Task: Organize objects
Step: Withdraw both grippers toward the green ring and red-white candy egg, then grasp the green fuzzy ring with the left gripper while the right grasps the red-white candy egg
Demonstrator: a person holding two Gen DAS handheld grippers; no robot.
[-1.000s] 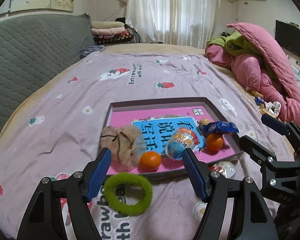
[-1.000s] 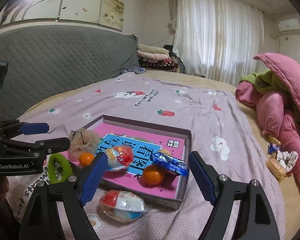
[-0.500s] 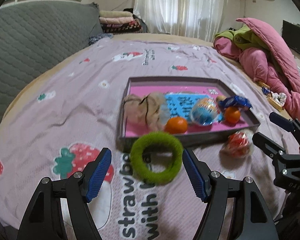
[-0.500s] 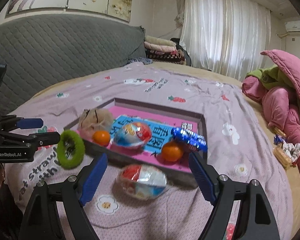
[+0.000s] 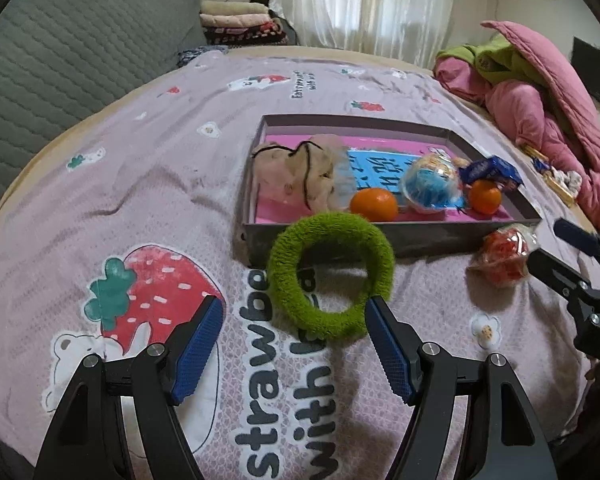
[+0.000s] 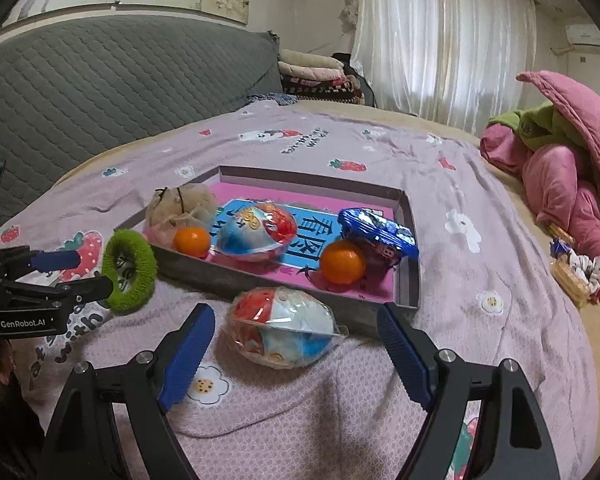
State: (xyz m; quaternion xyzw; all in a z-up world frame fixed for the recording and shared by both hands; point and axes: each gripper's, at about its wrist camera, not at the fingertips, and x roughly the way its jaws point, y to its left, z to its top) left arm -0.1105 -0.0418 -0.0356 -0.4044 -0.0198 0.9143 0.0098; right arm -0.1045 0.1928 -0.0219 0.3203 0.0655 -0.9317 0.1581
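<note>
Most of the sorting looked done: the shallow box [image 6: 406, 280] on the bed [image 5: 148, 184] already held two oranges [image 6: 342, 261], a wrapped toy egg [image 6: 260, 232], a blue snack packet [image 6: 376, 230] and a beige drawstring pouch [image 5: 296, 176]. Two stragglers sat outside it. The green fuzzy ring [image 5: 331, 276] leaned against the box's near wall, and the left gripper [image 5: 294, 350] hung right at it, jaws spread wide and gripping nothing; the right-hand pad seemed to reach the ring's edge, though contact was hard to call from this angle. A second wrapped egg [image 6: 286, 326] lay on the bedspread just in front of the box, between the open jaws of the right gripper [image 6: 296, 354], also holding nothing. By my reckoning, two pickups and two drops into the box were left.
</note>
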